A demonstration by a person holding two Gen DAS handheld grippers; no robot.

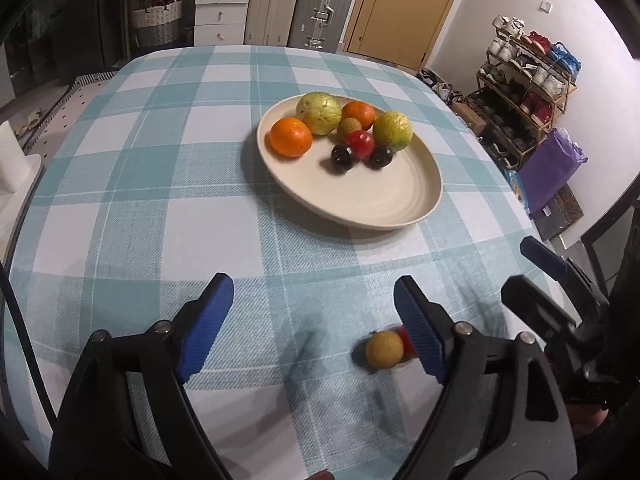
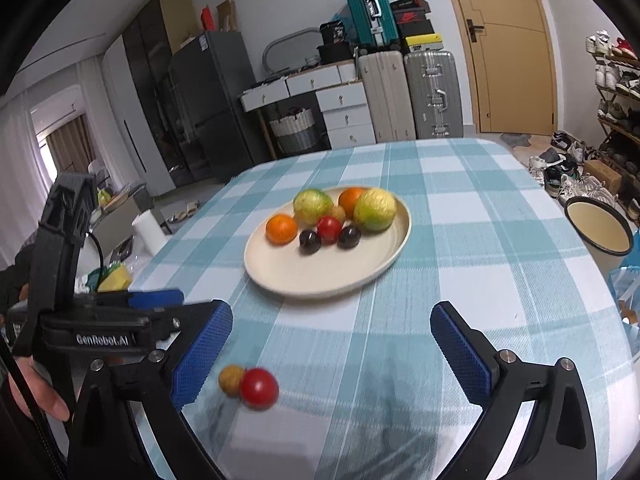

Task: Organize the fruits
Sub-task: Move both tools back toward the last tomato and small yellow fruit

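Two small round fruits, a yellow-brown one [image 1: 384, 349] and a glossy red one [image 2: 259, 388], lie touching near the tabletop's [image 1: 160, 184] near edge, well short of the round cream plate [image 1: 400, 200] of fruit at its middle. Both look light, smooth and prone to rolling, so each is probably best pinched gently across its widest part. The left tool [image 1: 314, 326] and right tool [image 2: 331, 350] both gape, released, holding nothing.

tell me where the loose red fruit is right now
The small red fruit lies on the checked tablecloth, off the plate, touching a yellowish fruit, near the right gripper's left finger.
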